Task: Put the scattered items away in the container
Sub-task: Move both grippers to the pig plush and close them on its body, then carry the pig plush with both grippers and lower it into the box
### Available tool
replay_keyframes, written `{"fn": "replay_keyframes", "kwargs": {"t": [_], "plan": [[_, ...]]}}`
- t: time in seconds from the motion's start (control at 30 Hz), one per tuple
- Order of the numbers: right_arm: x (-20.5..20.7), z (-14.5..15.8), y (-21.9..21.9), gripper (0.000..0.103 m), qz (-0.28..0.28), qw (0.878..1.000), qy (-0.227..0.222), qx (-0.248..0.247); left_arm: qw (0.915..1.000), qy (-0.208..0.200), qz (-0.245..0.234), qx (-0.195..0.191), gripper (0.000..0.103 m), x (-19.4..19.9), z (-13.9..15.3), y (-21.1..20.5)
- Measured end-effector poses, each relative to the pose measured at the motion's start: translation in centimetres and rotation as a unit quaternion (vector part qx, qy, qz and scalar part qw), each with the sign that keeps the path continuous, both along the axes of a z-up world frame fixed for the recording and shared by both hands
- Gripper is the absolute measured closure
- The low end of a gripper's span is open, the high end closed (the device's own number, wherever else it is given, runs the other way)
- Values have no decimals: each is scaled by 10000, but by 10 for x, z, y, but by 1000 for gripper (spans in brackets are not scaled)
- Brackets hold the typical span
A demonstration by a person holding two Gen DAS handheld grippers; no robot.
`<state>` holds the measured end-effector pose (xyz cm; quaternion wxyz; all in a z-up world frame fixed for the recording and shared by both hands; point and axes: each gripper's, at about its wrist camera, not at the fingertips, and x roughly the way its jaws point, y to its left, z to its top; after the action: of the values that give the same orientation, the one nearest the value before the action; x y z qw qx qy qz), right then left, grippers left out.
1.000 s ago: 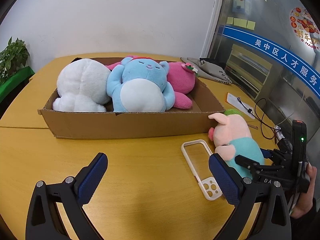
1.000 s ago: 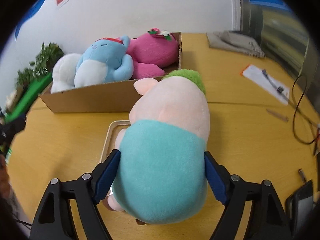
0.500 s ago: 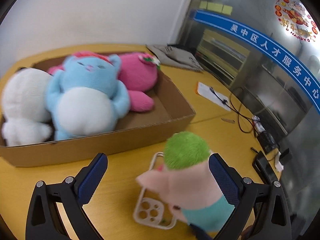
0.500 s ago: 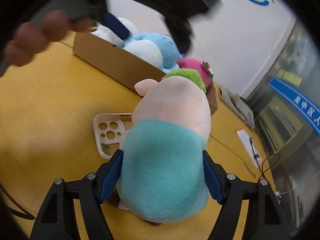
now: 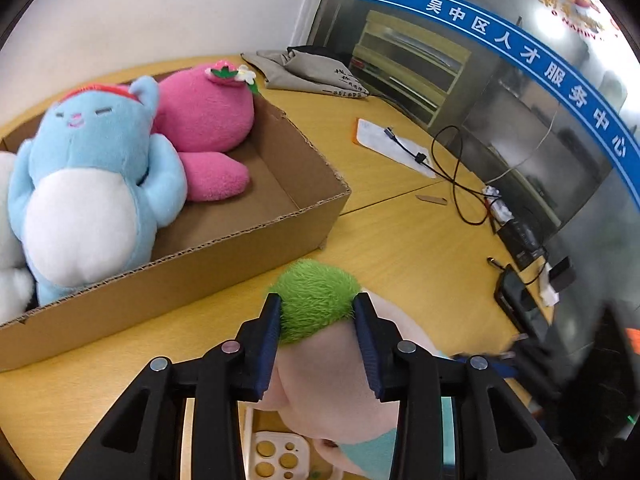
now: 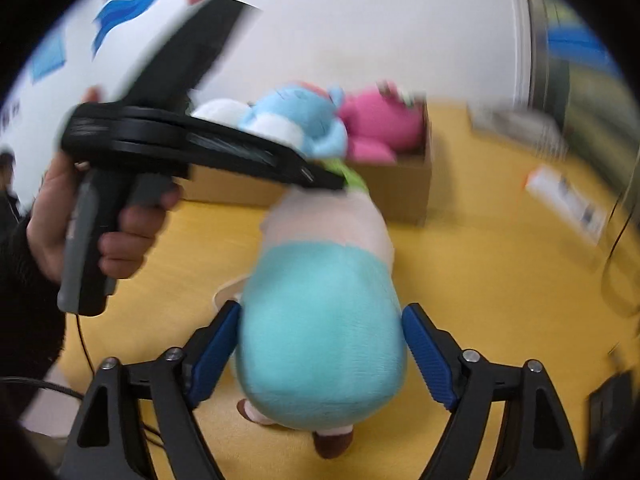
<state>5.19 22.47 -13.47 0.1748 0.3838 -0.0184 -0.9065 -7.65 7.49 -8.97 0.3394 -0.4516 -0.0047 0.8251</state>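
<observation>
Handover in progress beside the cardboard box (image 5: 240,248), judging by both views. Already holds a white plush (image 5: 8,280), a blue bear plush (image 5: 92,184) and a pink plush (image 5: 208,120), with bare floor at the near right corner, ahead and left of the left gripper (image 5: 316,308).

Changed within the last second: wide apart then, now closing narrow on the head of the pig plush (image 5: 328,376), blue pads squeezing the green tuft (image 5: 316,296) from both sides. Meanwhile opening on the right gripper (image 6: 322,310): pads flank the teal body, barely touching if at all. Means the toy passes from right to left for the short carry into the box.

Looks soft and bulky: pale pink head, teal shirt, brown feet at the bottom, standing upright on the yellow table (image 5: 400,248), just outside the box's front wall. Likely to sag when hung by the tuft.

Left out below the left fingers: a cream phone case (image 5: 276,456), flat on the table, against the toy.
</observation>
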Motion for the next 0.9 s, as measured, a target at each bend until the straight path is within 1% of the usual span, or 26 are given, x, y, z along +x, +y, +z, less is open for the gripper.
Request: {"fn": "replay_keyframes", "kwargs": {"t": [0.07, 0.1, 0.17, 0.23, 0.3, 0.37, 0.4, 0.47, 0.53, 0.6, 0.63, 0.67, 0.73, 0.77, 0.8, 0.83, 0.87, 0.9], "plan": [[-15, -17, 11, 18, 105, 9969, -490, -605, 9999, -71, -122, 92, 60, -4, -3, 1], [-18, -20, 12, 19, 147, 9956, -564, -735, 9998, -50, -157, 88, 61, -4, -2, 1], [-20, -21, 11, 29, 201, 9949, -535, -825, 9997, 21, -226, 98, 65, -4, 1, 2], [-19, -16, 10, 34, 210, 9955, -411, -833, 9994, 67, -301, 152, 69, -3, 7, 2], [-20, -10, 10, 37, 227, 9965, -238, -768, 9990, 210, -356, 174, 70, -4, 19, 2], [-24, 0, 10, 38, 262, 9973, 14, -683, 9975, 503, -378, 319, 70, -6, 42, 0], [-29, 9, 14, 38, 278, 9964, 173, -780, 9963, 668, -389, 374, 70, -8, 53, 0], [-42, 28, 20, 38, 318, 9940, 412, -961, 9917, 1181, -370, 353, 70, -18, 85, 1], [-65, 52, 17, 38, 338, 9932, 800, -776, 9855, 1657, -277, 256, 70, -39, 113, 4], [-101, 75, 11, 38, 300, 9917, 1137, -524, 9815, 1905, -106, 175, 70, -71, 129, 5], [-118, 81, 9, 38, 289, 9906, 1245, -482, 9812, 1925, -15, 129, 70, -85, 132, 5], [-139, 83, 5, 38, 281, 9894, 1377, -370, 9816, 1906, 86, 34, 70, -105, 131, 5], [-175, 76, -3, 37, 242, 9885, 1491, -70, 9865, 1623, 206, -120, 70, -146, 117, 7], [-195, 66, -6, 37, 204, 9894, 1439, 70, 9899, 1383, 226, -227, 70, -166, 103, 9], [-207, 57, -9, 37, 173, 9907, 1341, 147, 9922, 1170, 234, -354, 74, -179, 89, 12], [-218, 43, -13, 37, 152, 9934, 1114, 225, 9934, 996, 221, -529, 74, -190, 70, 17], [-226, 32, -15, 37, 127, 9954, 918, 243, 9931, 975, 173, -634, 74, -194, 55, 21], [-226, 27, -16, 37, 84, 9960, 860, 224, 9931, 981, 135, -631, 74, -196, 47, 22]]}}
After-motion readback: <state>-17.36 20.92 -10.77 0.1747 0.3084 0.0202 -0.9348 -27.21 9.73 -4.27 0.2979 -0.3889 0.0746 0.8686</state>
